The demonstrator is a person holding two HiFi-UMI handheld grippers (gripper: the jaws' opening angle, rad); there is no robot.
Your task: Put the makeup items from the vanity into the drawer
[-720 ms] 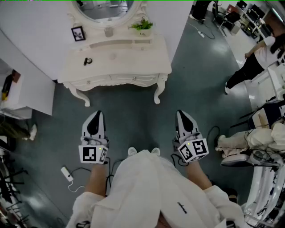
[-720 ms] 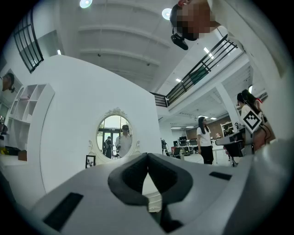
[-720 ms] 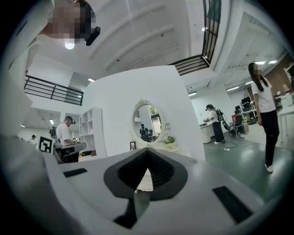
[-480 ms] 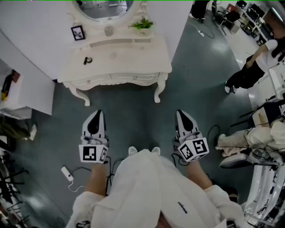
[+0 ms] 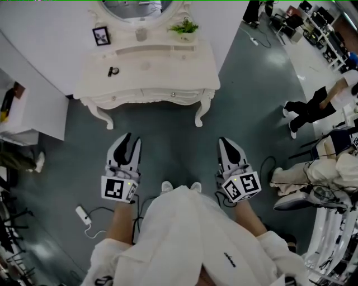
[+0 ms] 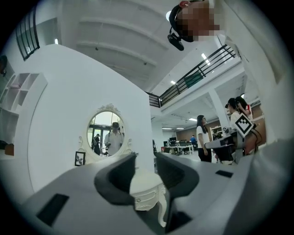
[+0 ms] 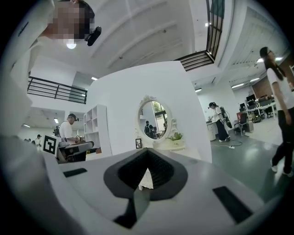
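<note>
The white vanity (image 5: 168, 70) stands ahead against the wall, both its drawers (image 5: 142, 95) closed. On its top lie a small black makeup item (image 5: 113, 71) and a pale round one (image 5: 145, 65). My left gripper (image 5: 132, 139) is held level over the floor short of the vanity, open by a narrow gap with nothing in it. In the left gripper view (image 6: 144, 158) the vanity (image 6: 142, 183) shows through that gap. My right gripper (image 5: 225, 141) is level beside it, shut and empty, its tips meeting in the right gripper view (image 7: 147, 150).
An oval mirror (image 5: 137, 6), a photo frame (image 5: 101, 36), a cup (image 5: 141, 34) and a small plant (image 5: 185, 27) line the vanity's back. A white cabinet (image 5: 28, 109) stands left, a power strip (image 5: 84, 217) lies on the floor, and a person (image 5: 313, 109) walks at right.
The left gripper's jaws, closed before, now stand slightly apart. The person at the right has walked nearer. Both grippers hold about the same place.
</note>
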